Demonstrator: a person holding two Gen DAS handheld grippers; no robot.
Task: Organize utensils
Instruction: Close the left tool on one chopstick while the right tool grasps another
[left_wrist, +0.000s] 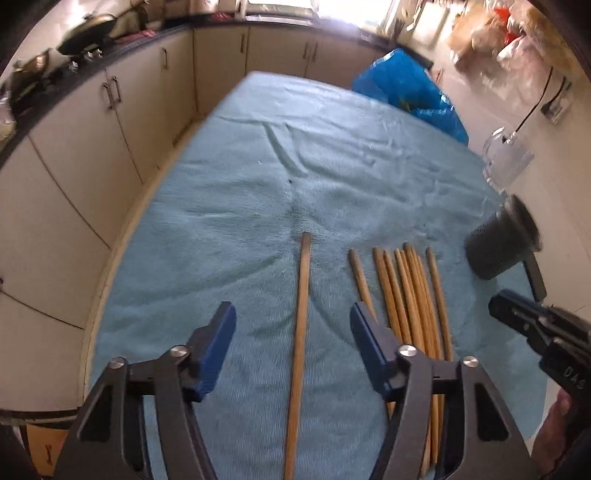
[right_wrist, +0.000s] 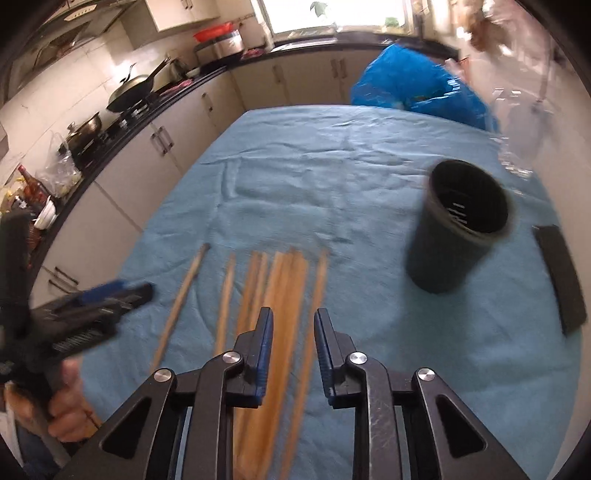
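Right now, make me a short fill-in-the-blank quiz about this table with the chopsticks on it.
The wooden chopsticks lie on a ____ cloth.
The empty holder cup is coloured ____.
One chopstick lies apart between the ____ tongs' open jaws.

Missing words: blue; black; left

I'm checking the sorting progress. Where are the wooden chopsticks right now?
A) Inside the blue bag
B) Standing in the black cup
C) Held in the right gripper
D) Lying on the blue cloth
D: the chopsticks lie flat on the blue cloth, and the black cup looks empty inside.
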